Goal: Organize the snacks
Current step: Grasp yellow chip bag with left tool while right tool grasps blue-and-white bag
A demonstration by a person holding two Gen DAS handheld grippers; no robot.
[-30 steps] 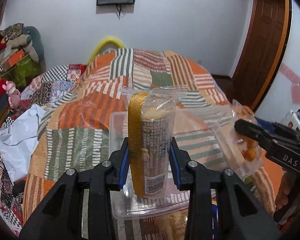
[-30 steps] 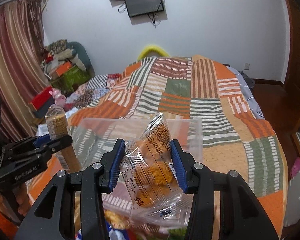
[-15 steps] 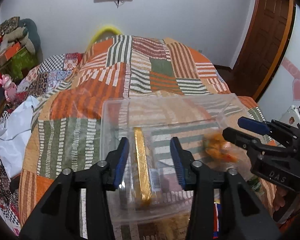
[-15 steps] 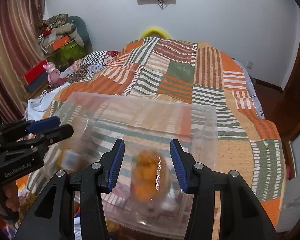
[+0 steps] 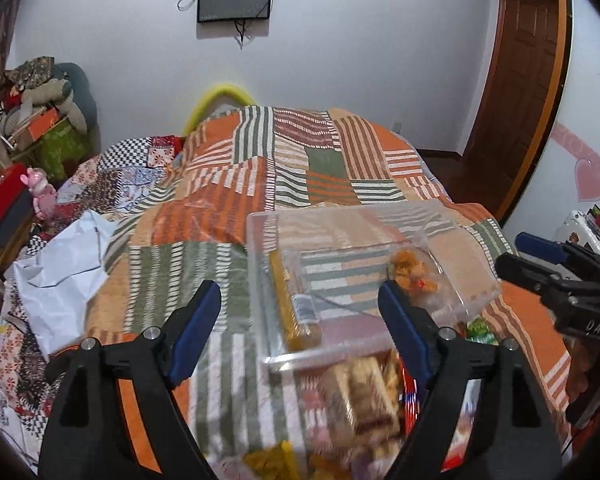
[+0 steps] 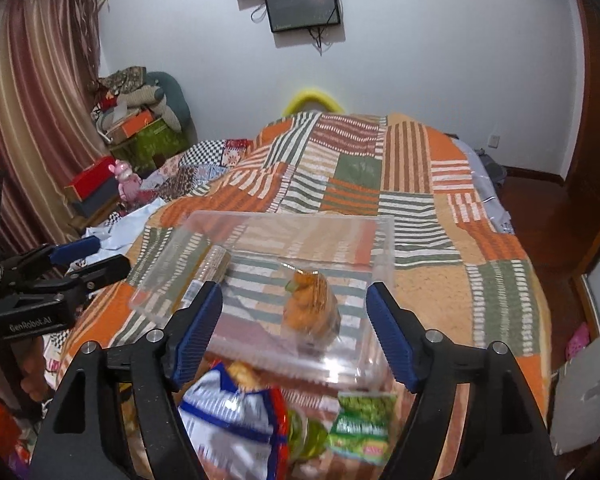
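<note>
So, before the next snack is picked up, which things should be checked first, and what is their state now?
1. Left claw open, nothing held: ok.
2. Right claw open, nothing held: ok.
3. Gold-striped snack pack lies inside the clear plastic box: ok.
4. Clear pack of orange snacks inside the box: ok.
5. Loose snacks remain before the box, such as the green packet: ok.
6. Which loose snack is easiest to grip: cannot tell, blurred.

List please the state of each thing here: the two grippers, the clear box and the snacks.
Left gripper: open, holds nothing.
Right gripper: open, holds nothing.
Clear box: no lid on it, on the bed.
Gold packet: lying in the box.
Orange snack bag: lying in the box.
Green packet: outside the box.
</note>
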